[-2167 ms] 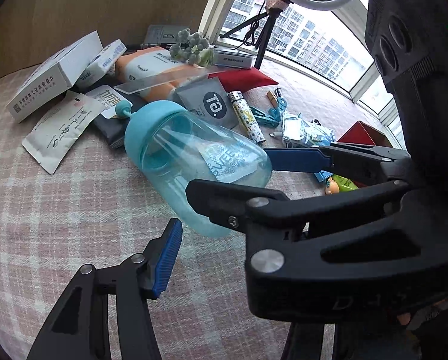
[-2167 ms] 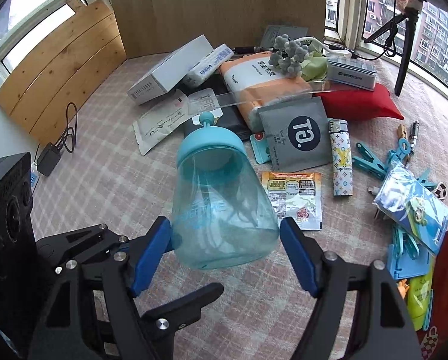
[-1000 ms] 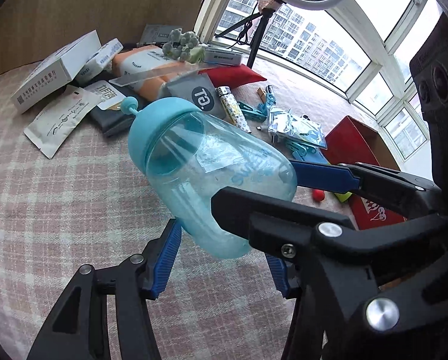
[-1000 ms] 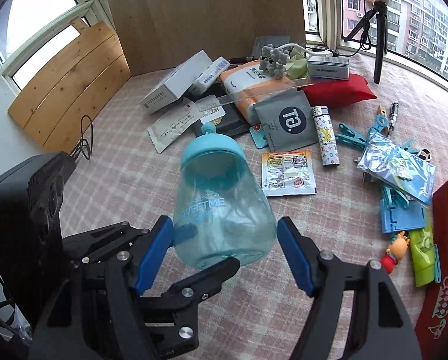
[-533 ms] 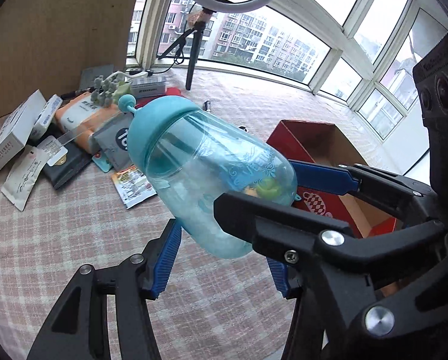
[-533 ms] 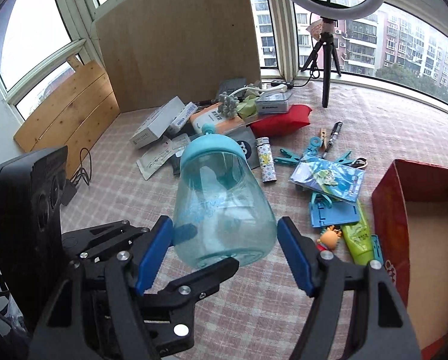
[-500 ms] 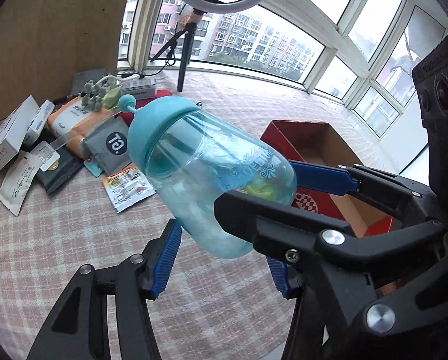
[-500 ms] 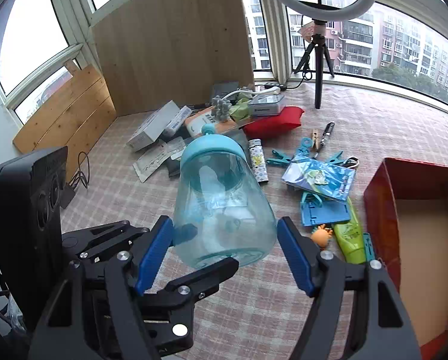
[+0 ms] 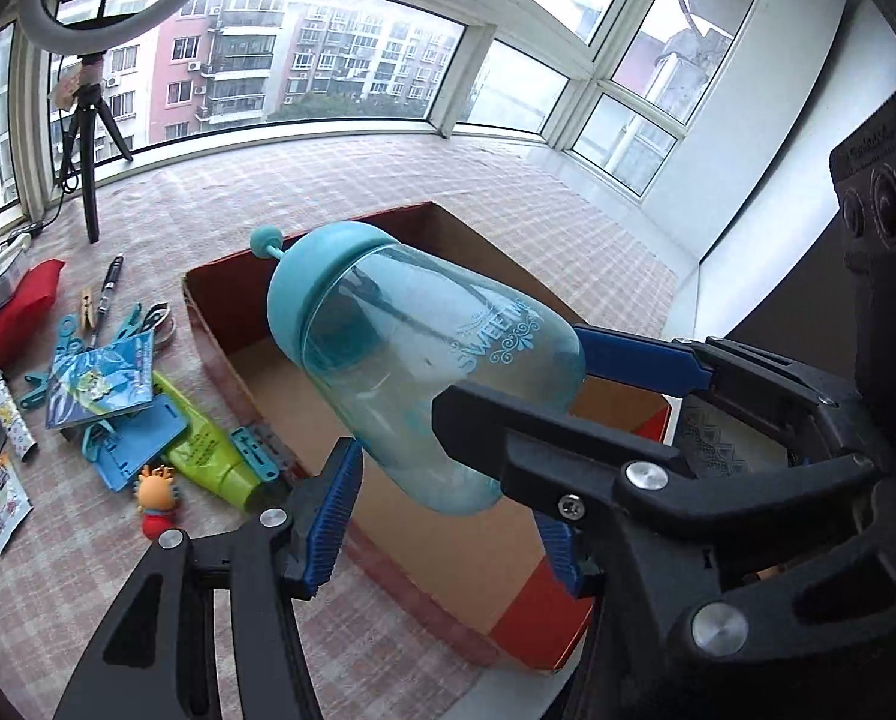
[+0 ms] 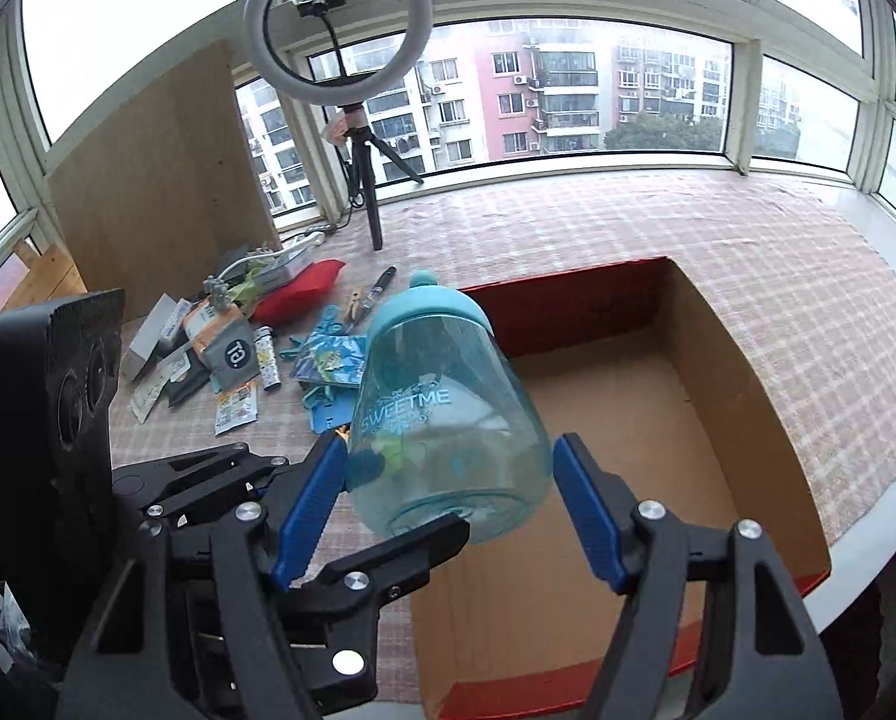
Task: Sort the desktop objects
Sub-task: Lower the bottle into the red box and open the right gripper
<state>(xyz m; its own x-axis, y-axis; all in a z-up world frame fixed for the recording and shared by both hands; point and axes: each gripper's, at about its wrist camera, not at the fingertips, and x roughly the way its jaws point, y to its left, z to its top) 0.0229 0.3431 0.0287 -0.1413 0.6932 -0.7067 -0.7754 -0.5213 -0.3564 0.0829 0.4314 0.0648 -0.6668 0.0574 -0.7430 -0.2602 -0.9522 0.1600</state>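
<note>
Checked tablecloth point(image 10: 658, 228), bay windows, right tool point(image 10: 451, 489) gripping blue bottle point(image 10: 442, 402), left tool point(image 9: 445, 501) around it, grip unclear

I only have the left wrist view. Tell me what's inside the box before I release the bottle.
Observer: In the right wrist view, all the floor of the red box that shows is bare cardboard, with nothing lying on it.
Operator: Report the right tool's grip.
Observer: The right tool has both blue pads in sight. They meet the blue bottle on opposite sides near its base.
</note>
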